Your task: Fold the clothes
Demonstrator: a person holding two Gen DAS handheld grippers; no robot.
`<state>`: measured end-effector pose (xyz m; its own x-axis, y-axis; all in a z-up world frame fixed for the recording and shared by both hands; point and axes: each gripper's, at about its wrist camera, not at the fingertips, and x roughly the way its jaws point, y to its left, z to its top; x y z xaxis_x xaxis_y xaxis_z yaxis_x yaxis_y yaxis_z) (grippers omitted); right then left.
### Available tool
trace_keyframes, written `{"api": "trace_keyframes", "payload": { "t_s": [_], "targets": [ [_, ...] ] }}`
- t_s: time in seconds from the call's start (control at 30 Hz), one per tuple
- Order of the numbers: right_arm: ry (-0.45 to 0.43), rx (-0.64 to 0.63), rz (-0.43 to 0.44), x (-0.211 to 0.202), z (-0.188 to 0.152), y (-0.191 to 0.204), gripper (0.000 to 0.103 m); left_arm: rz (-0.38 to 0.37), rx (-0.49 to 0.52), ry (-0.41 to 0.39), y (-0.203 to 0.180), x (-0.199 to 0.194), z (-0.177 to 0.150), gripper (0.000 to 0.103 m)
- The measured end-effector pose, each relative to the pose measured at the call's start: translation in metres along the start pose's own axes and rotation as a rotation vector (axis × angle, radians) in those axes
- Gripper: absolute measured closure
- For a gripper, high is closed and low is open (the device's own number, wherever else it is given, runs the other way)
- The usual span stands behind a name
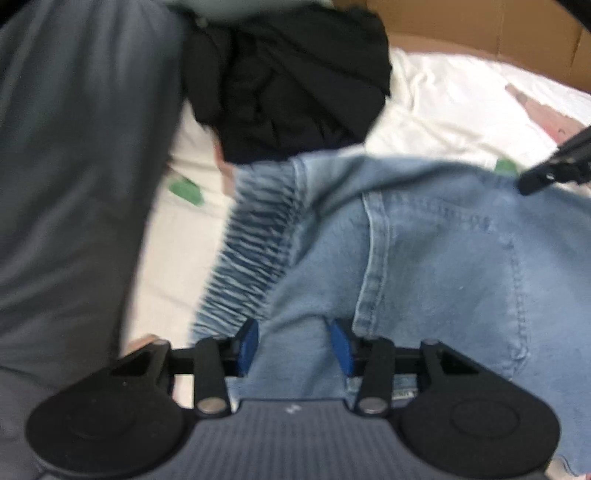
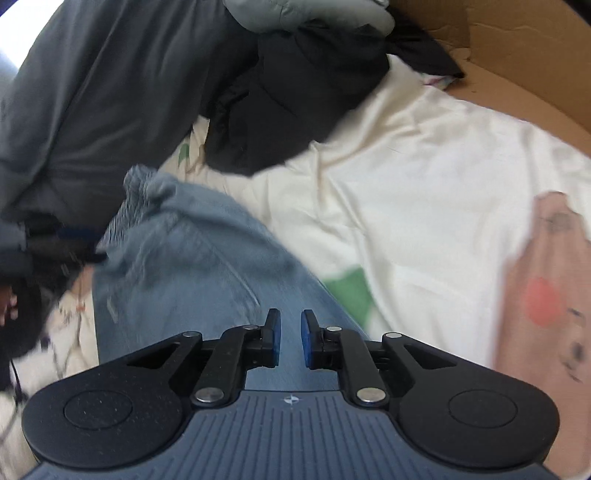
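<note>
Two grippers work over a pair of light blue jeans (image 1: 424,251) that lies on a white sheet (image 2: 406,206) printed with green and pink shapes. The left gripper (image 1: 293,343) points steeply down at the denim near the gathered elastic waistband (image 1: 255,251); its blue pads (image 1: 249,343) stand apart with a raised fold of denim between them, though blur makes it hard to say whether they actually press on the cloth. The right gripper (image 2: 290,338) hangs over the jeans' lower stretch, its jaws a narrow gap apart with nothing caught in them, denim showing through the slot below. In the left wrist view its black tip (image 1: 554,166) shows at the far right edge, at the jeans' upper hem.

Behind the jeans sits a crumpled black garment (image 1: 288,81), and a large dark grey garment (image 2: 92,110) is heaped along the left side, a pale grey-green piece (image 2: 306,14) on top at the back. A brown cardboard wall (image 2: 517,55) (possibly a box side) runs along the far edge of the sheet; what it may hold is out of view.
</note>
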<state>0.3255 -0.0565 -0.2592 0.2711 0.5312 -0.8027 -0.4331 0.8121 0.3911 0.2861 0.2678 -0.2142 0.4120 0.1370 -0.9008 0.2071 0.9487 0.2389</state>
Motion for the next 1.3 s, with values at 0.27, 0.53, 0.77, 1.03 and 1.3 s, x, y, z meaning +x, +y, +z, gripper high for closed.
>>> {"api": "trace_keyframes", "payload": {
  "t_s": [0.27,0.53,0.77,1.03,1.3],
  "targets": [
    [0.043,-0.025,-0.088,-0.092,-0.072,-0.047,0.091,-0.114,-0.065,-0.005,-0.024,-0.032,-0.033,0.063],
    [0.006,0.109,-0.202,-0.137,-0.143,-0.097,0.091,-0.204,-0.086,0.007,-0.057,-0.035,-0.046,0.068],
    [-0.024,0.243,-0.302,-0.133,-0.191,-0.122,0.091,-0.23,-0.041,0.078,-0.086,-0.009,-0.045,0.068],
    [-0.083,0.325,-0.39,-0.116,-0.214,-0.133,0.093,-0.201,-0.083,0.123,-0.086,0.007,-0.032,0.072],
    [-0.116,0.363,-0.375,-0.162,-0.233,-0.146,0.088,-0.229,-0.07,0.027,-0.094,-0.026,-0.007,0.067]
  ]
}}
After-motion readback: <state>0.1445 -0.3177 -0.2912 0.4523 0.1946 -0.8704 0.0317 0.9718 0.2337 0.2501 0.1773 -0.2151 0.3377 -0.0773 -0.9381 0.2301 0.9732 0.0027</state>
